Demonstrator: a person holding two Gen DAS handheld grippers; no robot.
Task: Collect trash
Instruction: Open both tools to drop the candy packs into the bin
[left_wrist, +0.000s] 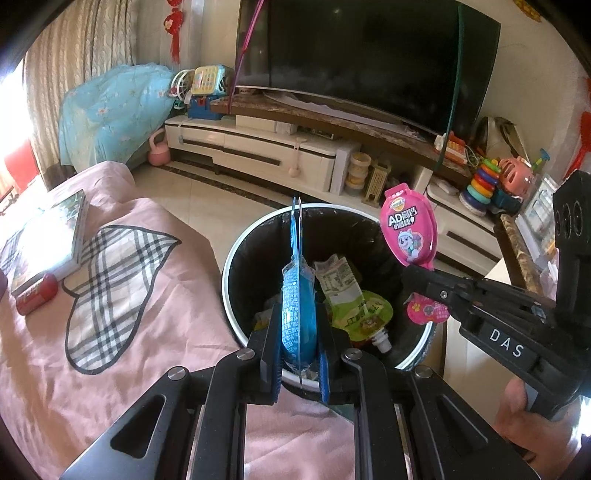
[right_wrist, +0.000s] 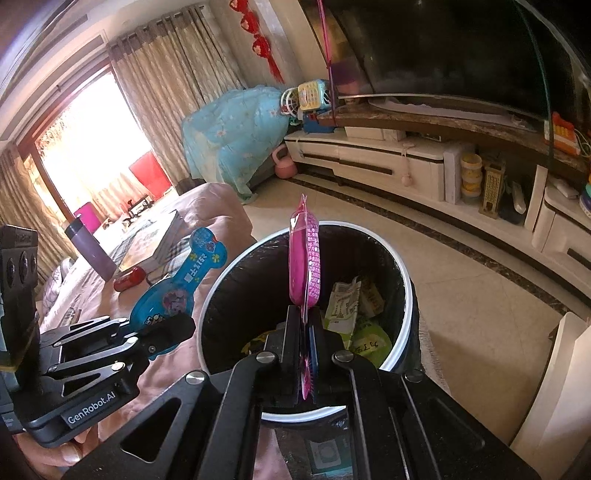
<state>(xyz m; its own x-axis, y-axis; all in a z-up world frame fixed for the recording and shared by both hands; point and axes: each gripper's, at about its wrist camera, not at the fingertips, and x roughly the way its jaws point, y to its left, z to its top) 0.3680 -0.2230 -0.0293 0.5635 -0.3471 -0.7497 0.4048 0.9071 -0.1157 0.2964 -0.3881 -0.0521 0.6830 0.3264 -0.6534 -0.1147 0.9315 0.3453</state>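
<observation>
While the left view alone shows the pink pack's (left_wrist: 409, 230) printed face, both grippers (left_wrist: 299, 354) (right_wrist: 307, 354) clamp packs edge-on over the bin (right_wrist: 404, 280); blue pack (left_wrist: 298, 306).

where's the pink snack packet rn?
Pinched in the right gripper, the pink plastic snack packet stands edge-on above the white-rimmed black bin; in the left wrist view it's right of the blue packet.

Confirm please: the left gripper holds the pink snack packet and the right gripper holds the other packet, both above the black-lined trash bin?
Not quite. The left gripper holds the blue snack packet; the left wrist view shows this. The right gripper holds the pink snack packet, both above the trash bin.
</observation>
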